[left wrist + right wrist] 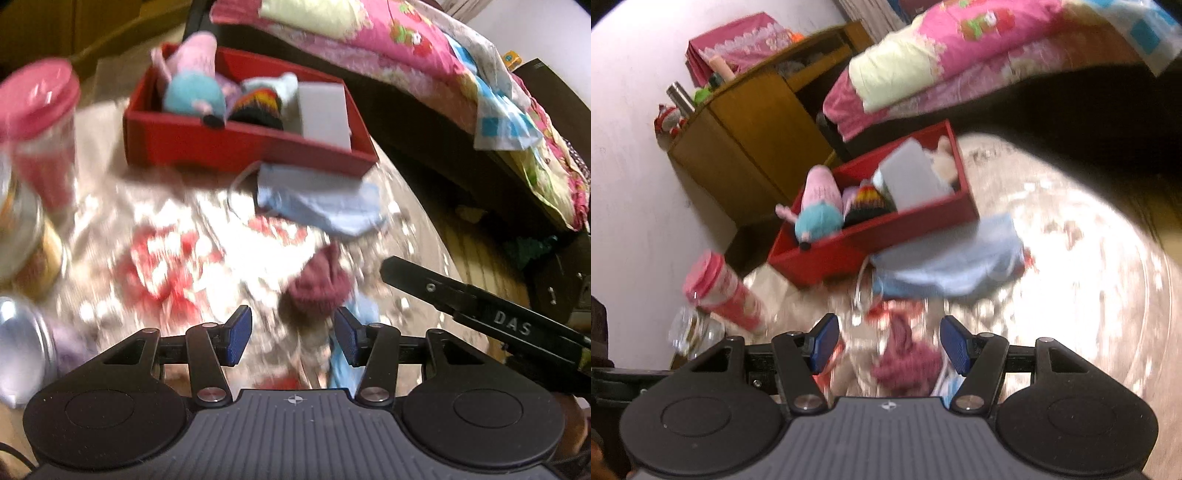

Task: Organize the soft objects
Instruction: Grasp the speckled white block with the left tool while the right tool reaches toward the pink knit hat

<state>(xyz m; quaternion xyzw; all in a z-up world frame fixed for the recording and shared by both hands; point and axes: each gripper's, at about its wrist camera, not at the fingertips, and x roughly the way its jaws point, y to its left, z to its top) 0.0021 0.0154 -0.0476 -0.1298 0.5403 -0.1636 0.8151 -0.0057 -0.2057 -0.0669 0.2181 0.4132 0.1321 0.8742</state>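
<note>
Taking the red box (pixel 236 147) as my landmark and starting at its left: a pink-lidded jar (pixel 40 129) stands there with a glass jar (pixel 22 236) just in front of it. If I swing my left tool (pixel 293 338) carelessly toward the box, its body could clip those and tip them. That tool's pads stand partly apart with nothing pressed between them. In front of the box, near my tools, lies a maroon knitted piece (pixel 321 284); its edge sits between the pads of both tools, and I think neither grips it, though the blur makes that hard to judge. My right tool (pixel 888 345) is likewise half open, and the two crowding one soft thing could collide or tug it apart. Touching the box's front wall lies a blue face mask (pixel 321 203), its loop trailing; a pad could snag that loop and drag it off the table (pixel 413 221). The box already holds a plush toy (pixel 195 92), so a rushed drop may spill over the rim.
</note>
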